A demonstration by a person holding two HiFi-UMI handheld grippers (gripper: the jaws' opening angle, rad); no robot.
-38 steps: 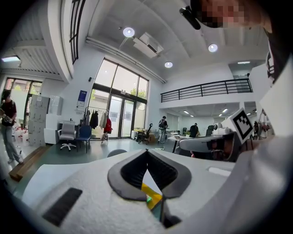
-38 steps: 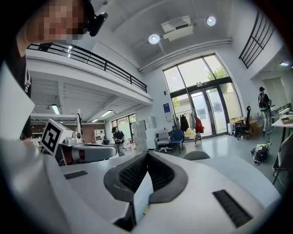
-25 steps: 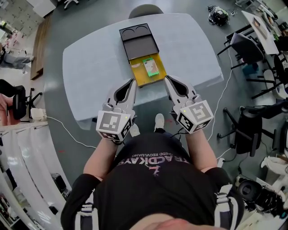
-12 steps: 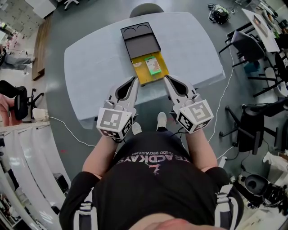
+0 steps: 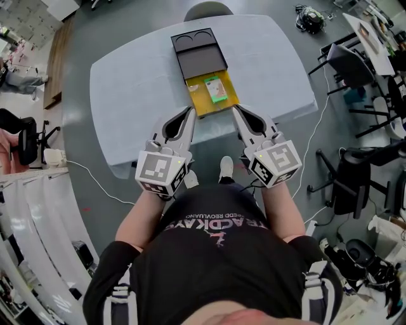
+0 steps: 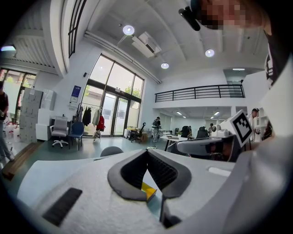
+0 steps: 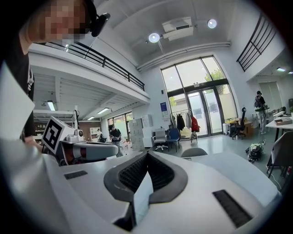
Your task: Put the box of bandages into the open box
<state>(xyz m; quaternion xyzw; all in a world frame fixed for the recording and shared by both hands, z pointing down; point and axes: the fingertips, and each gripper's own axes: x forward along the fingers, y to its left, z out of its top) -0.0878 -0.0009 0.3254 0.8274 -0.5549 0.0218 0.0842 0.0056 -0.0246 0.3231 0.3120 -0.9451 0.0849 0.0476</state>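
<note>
- The left hand-held gripper (image 5: 189, 113) has its jaws pressed together with nothing between them. Its tip is just beside the near left corner of the open box.
- The right hand-held gripper (image 5: 234, 110) is likewise pressed together and empty, with its tip just beside the near right corner of that box.
- Both are held close to level over the near part of the counter (image 5: 133, 82), side by side. Each has its marker cube (image 5: 161, 172) toward the person.
- Between the two tips sits the open box (image 5: 202, 105), yellow inside, lying flat on the counter.
- The box of bandages (image 5: 216, 91), green and white, lies flat inside the open box, toward its right side.
- A black tray (image 5: 198, 54) with two round hollows adjoins the far end of the yellow box.
- A grey chair (image 5: 206, 11) stands at the counter's far edge.
- The person's white shoes (image 5: 225, 167) show on the floor below the near edge.
</note>
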